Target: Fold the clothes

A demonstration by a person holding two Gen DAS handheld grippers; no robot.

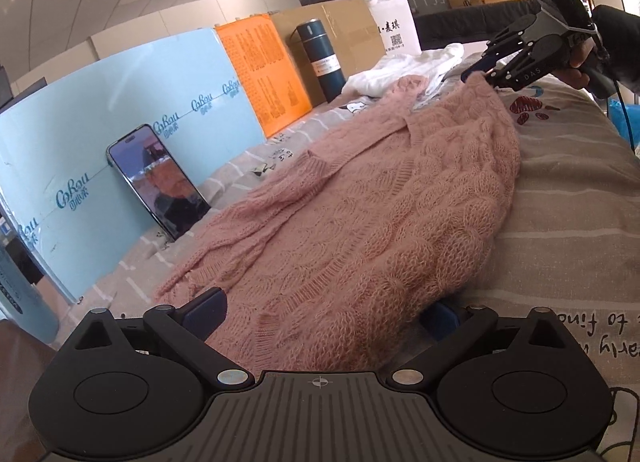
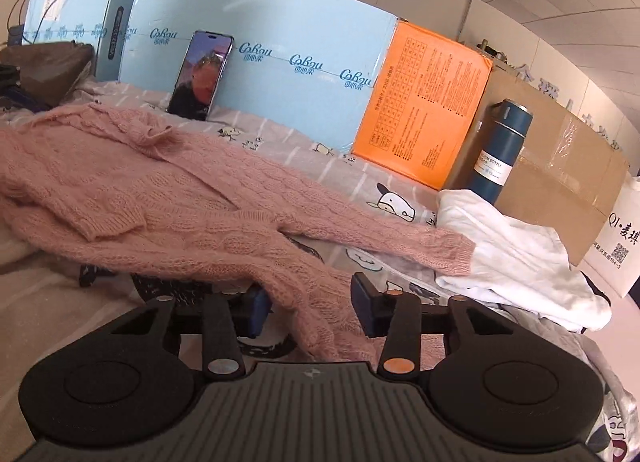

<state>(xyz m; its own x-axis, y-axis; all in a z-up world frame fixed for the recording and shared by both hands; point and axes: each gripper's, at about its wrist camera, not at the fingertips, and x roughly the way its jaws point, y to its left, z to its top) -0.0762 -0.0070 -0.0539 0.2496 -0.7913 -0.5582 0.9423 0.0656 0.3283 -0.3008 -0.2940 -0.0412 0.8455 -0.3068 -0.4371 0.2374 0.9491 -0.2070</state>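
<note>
Sweater [image 2: 208, 197] near white garment [image 2: 516, 254].

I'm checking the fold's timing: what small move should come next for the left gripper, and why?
Probably close the left gripper on the pink cardigan: its hem lies between wide-open jaws, ungripped, while the right gripper pinches the far edge.

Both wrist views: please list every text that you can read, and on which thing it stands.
"CoRou", repeated: blue board.
"DAS": right gripper.
"BOTTLE": label of the flask; its smaller print is too small.
"QI·麦琪" and a QR code: white bag.
Orange board: tables too small.
Bedsheet: print upside down, cut off.
</note>
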